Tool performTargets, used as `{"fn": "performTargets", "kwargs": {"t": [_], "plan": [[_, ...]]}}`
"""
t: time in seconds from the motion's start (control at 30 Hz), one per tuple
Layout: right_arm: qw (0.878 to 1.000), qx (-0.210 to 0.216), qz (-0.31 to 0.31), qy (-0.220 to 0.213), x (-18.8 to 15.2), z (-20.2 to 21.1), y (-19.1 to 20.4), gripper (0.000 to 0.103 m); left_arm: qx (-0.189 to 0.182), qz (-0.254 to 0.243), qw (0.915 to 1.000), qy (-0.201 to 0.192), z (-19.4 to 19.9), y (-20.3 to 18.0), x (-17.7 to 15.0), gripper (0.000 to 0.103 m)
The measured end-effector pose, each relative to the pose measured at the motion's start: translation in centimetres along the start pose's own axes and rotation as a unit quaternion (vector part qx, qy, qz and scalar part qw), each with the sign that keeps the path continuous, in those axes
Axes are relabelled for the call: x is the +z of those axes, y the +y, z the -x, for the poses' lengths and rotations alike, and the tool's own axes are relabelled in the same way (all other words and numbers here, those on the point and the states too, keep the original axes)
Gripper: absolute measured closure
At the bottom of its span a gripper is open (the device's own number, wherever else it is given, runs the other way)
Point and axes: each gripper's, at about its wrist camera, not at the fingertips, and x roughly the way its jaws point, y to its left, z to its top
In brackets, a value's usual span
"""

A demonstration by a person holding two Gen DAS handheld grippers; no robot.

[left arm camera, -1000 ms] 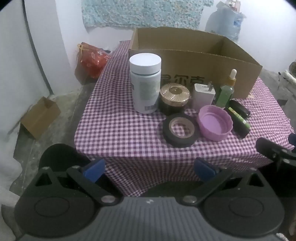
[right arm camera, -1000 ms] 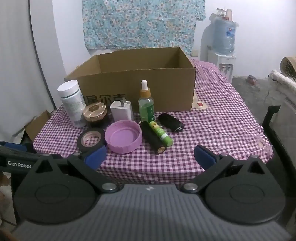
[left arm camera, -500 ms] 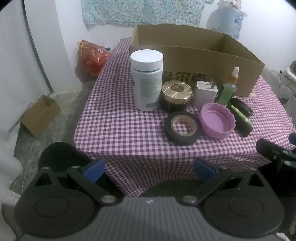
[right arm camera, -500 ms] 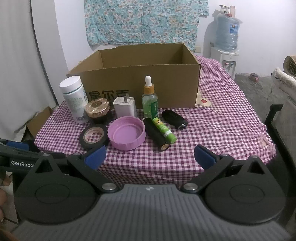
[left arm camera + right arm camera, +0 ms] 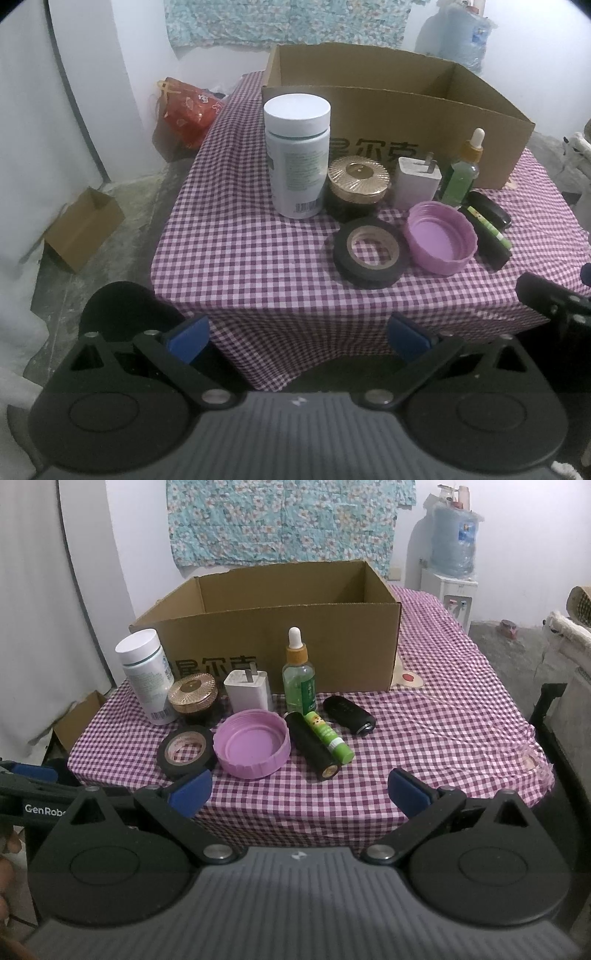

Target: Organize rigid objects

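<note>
Nothing is packed yet: both the left gripper [image 5: 297,334] and right gripper [image 5: 299,788] hang wide open and empty before the table's near edge, so next comes reaching for a near item such as the black tape roll [image 5: 186,751] to lift into the far cardboard box [image 5: 273,627].

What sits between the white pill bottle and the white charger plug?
A gold-lidded jar stands between the pill bottle and the charger plug; both wrist views show it.

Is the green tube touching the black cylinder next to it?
Touching. In the right wrist view, the green tube lies lengthwise against the black cylinder, with no checkered cloth visible between them along their shared edge.
</note>
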Motion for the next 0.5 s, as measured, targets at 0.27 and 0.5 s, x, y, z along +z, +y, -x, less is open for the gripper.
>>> {"fn": "performTargets", "kwargs": {"t": [0.27, 0.5], "plan": [[1.000, 0.002, 0.000, 0.000, 0.10, -0.08, 0.07, 0.001, 0.002, 0.000, 1.0000, 0.000, 0.01, 0.07, 0.08, 0.000], [1.000, 0.004, 0.000, -0.002, 0.27, 0.01, 0.24, 0.001, 0.003, 0.000, 1.0000, 0.000, 0.02, 0.14, 0.12, 0.000]]}}
